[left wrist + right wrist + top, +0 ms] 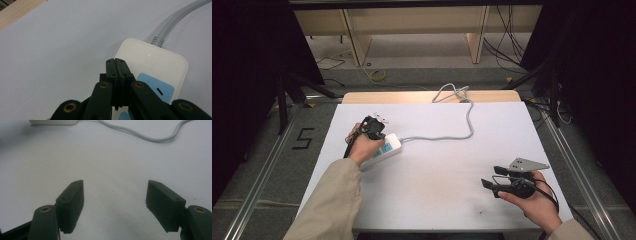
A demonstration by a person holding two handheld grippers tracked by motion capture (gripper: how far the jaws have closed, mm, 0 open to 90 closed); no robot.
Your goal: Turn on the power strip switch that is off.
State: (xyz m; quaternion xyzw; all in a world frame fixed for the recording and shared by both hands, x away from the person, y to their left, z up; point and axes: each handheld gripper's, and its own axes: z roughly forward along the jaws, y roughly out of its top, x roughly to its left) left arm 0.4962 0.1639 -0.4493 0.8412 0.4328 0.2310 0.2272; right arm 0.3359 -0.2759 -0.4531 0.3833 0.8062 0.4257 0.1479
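Observation:
A white power strip [386, 147] with blue socket faces lies at the left of the white table top [442, 160]. Its grey cable [469, 122] runs right, then back over the far edge. My left gripper [377, 134] is held in a hand right above the strip. In the left gripper view its jaws [116, 62] are pressed together with nothing between them, the tips over the strip's cable end [150, 60]. At the near right, my right gripper [492, 177] rests low in the other hand. It [115, 202] stands open over bare table.
A wooden strip [412, 97] borders the table's far edge. Beyond it, loose cables [507, 45] lie on the floor near wooden furniture legs. Metal rails [267, 165] run along both sides of the table. Bare white surface lies between the two grippers.

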